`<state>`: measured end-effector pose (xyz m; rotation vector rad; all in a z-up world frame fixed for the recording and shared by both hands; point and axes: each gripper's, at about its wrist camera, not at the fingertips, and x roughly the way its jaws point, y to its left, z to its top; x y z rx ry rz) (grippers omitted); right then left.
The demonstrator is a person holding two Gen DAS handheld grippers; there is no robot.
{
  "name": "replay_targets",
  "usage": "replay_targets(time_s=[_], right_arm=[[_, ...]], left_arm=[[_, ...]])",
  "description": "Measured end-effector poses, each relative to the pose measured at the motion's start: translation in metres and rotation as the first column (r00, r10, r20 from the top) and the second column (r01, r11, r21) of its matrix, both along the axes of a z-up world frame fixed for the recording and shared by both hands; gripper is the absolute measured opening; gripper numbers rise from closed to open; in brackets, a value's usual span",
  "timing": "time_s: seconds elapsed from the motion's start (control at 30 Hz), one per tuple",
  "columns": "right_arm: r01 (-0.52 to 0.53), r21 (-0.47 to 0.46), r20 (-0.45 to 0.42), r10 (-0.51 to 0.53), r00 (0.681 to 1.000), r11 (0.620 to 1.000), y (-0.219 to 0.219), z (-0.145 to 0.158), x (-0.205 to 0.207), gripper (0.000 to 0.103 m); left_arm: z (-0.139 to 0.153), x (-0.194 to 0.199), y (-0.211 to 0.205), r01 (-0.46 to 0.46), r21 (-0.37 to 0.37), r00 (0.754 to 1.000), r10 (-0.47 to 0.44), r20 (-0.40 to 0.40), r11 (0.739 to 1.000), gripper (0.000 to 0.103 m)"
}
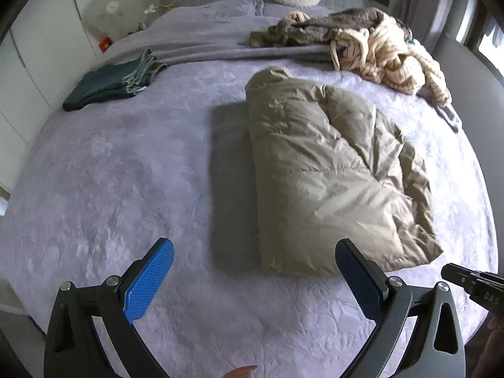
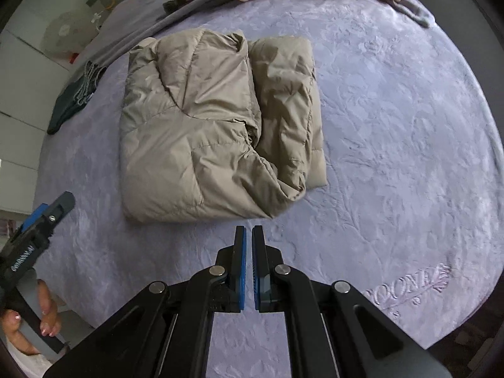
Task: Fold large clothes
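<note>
And here is the khaki puffer jacket (image 1: pixel 330 176), folded into a thick bundle and lying in the middle of the lavender bedspread (image 1: pixel 126 163), right of centre in the left wrist view. In the right wrist view the same jacket (image 2: pixel 201 132) sits left of centre, a narrower folded panel lying along its right side.

The left gripper (image 1: pixel 252 280) fills the bottom of its own frame, blue pads spread wide, nothing between them, just bedspread below and the jacket's near edge close to the right pad. It is clear of the cloth.

The right gripper (image 2: pixel 249 245) hangs at bottom centre of its view, its jaws brought nearly together with only a sliver of a gap and nothing pinched in them. Its tips sit just short of the jacket's near edge, not touching.

At the lower left of the right wrist view, a hand (image 2: pixel 44 312) wraps the left tool's handle.

Up top, a heap of striped and grey clothes (image 1: pixel 371 44) lies at the upper right, and dark folded clothes (image 1: pixel 110 85) rest at the upper left.
</note>
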<state>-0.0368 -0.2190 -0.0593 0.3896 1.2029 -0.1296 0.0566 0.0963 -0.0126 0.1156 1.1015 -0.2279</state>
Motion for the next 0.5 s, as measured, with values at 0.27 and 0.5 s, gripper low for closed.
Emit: replay_targets(time_s=[0.27, 0.5], right_arm=[[-0.051, -0.09, 0.108, 0.061, 0.992, 0.995, 0.004, 0.042, -0.017, 0.072], [-0.037, -0.174, 0.184, 0.069, 0.981, 0.984, 0.003, 0.079, -0.036, 0.083]], left_arm=[[0.034, -0.035, -0.001, 0.0, -0.002, 1.0, 0.0, 0.031, 1.0, 0.103], [0.073, -0.065, -0.009, -0.038, -0.009, 0.996, 0.039, 0.074, 0.999, 0.103]])
